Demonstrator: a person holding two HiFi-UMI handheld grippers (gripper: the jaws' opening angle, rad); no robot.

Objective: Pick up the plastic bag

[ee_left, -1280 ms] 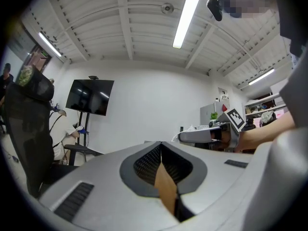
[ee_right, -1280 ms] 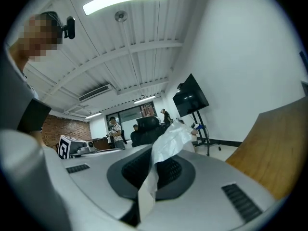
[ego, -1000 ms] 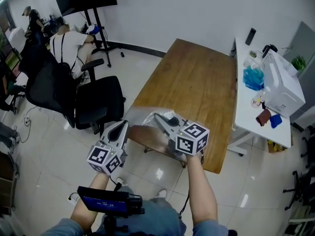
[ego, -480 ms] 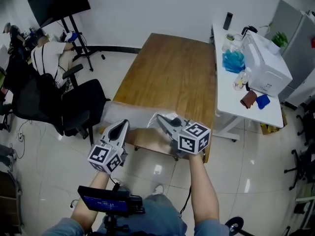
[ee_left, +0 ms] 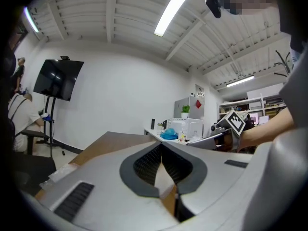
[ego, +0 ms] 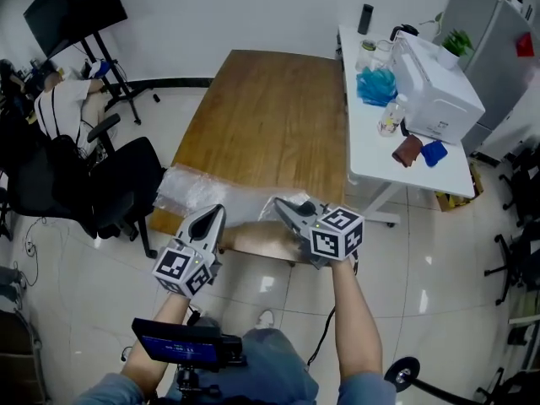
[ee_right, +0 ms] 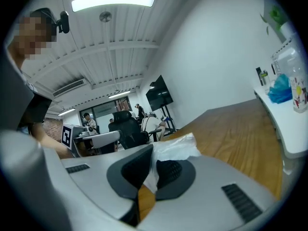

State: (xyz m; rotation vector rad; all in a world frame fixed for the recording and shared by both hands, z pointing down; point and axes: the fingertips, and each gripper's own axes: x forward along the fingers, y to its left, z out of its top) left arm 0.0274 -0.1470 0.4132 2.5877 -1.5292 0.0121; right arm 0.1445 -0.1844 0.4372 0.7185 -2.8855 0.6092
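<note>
**A:** Scene, big to small?

**B:** A wooden counter point(ego: 270, 116) fills the middle of the head view. A white counter point(ego: 364, 154) runs along its right side and carries a boxy white appliance point(ego: 434, 91) and some small clutter. A black chair point(ego: 118, 184) stands on the tiled floor point(ego: 67, 294), left of the wooden counter's near corner.

**A:** Bag?

**B:** The plastic bag point(ego: 190, 191) is clear film, crumpled. It lies across the near end of the wooden counter, from the left corner towards the right gripper point(ego: 278, 202). Most of it rests flat on the wood.

**A:** Right jaws?

**B:** Clamped on the plastic bag. In the right gripper view a bunch of white film point(ee_right: 175, 146) sticks up from between the pads point(ee_right: 168, 170), pinched near the tips.

**A:** Left?

**B:** The left gripper point(ego: 217, 213) has its jaws together with nothing between them. Its own view shows the pads point(ee_left: 147, 162) meeting at the tip, and only wood shows through the slot behind them. It points at the near edge beside the plastic bag; I can't tell if it touches the film.

**A:** Spacing?

**B:** The two grippers are near each other, side by side.
</note>
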